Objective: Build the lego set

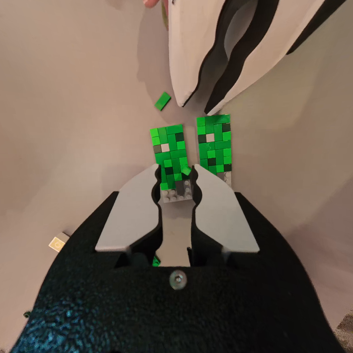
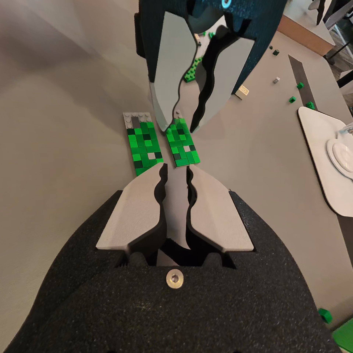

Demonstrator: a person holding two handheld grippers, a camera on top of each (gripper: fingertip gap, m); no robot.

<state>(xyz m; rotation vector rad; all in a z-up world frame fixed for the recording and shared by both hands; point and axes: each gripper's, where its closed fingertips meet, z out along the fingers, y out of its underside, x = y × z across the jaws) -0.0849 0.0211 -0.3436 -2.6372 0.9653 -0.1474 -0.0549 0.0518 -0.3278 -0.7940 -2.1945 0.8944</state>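
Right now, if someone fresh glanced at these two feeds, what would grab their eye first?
Two long grey plates tiled in mixed greens lie side by side on the beige table: the left panel and the right panel. The left gripper is open over the left panel's near end, a small tilted green tile by its right fingertip. The right gripper is open, empty, at the panels' other end.

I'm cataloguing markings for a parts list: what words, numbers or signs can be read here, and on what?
Small cream square block: a faint printed mark on its top face, too small and blurred to read.
Two green-tiled grey brick plates: no writing visible.
Nothing else legible in either view.
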